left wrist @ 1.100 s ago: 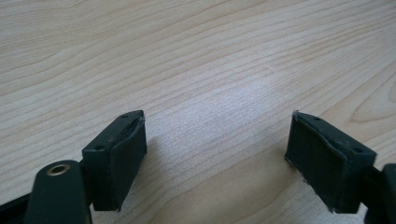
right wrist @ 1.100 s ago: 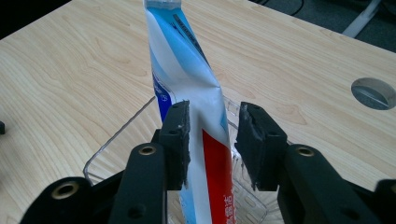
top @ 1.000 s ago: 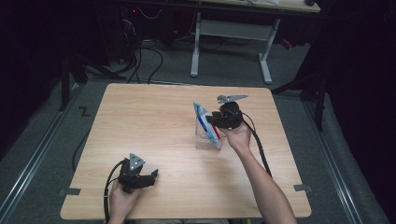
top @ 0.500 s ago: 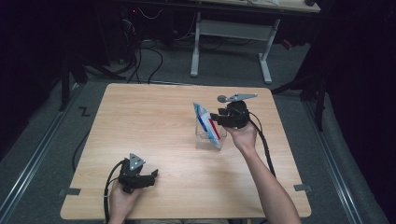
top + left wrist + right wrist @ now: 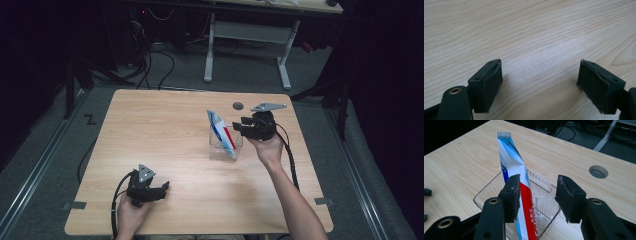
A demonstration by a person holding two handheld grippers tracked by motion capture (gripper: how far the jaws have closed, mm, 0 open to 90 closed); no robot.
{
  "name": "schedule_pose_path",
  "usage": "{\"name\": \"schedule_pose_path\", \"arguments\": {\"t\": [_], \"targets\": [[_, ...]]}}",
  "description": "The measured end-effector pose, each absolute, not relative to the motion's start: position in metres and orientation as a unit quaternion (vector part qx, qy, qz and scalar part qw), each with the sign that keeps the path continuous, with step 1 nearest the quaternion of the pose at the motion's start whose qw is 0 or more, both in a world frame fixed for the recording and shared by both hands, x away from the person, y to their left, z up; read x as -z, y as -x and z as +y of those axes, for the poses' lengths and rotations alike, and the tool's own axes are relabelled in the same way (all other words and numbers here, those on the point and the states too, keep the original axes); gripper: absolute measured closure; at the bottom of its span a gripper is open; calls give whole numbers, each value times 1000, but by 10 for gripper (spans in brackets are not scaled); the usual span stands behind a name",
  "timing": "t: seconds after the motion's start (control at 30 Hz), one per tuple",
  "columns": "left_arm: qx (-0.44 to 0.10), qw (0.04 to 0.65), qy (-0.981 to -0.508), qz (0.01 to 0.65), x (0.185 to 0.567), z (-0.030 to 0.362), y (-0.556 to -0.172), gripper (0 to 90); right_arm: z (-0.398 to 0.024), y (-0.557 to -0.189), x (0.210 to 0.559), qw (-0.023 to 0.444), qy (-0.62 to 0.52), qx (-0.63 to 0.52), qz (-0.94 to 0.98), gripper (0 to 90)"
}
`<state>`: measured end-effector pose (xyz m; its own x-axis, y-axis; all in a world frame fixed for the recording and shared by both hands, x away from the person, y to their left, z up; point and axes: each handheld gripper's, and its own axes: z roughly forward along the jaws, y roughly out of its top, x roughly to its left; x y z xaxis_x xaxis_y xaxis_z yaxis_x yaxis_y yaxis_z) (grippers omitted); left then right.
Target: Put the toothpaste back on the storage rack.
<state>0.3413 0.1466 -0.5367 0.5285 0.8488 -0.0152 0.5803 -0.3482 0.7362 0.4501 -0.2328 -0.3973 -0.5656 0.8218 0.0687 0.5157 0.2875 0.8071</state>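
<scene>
1. Right gripper (image 5: 239,127): its jaws have just been opening and now stand apart, just beside the tube (image 5: 222,133); no pad presses on it.
2. Compared with a second ago, this gripper has backed slightly away from the tube.
3. Tube location: standing tilted inside the clear holder (image 5: 541,192) at mid-table (image 5: 165,125).
4. Judgement: the tube has been released; placement looks complete.
5. Left gripper (image 5: 162,189): jaws apart, empty, resting near the front edge.

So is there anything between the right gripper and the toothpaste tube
Nothing visible. The right gripper is open right beside the toothpaste tube, which stands tilted in the clear container, with no object between them.
</scene>
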Motion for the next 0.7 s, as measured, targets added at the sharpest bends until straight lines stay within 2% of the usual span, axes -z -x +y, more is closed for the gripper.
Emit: {"name": "schedule_pose_path", "arguments": {"t": [0.7], "targets": [[-189, 355, -799, 447, 537, 147, -341, 203, -247, -427, 378, 188, -413, -428, 782, 537]]}}
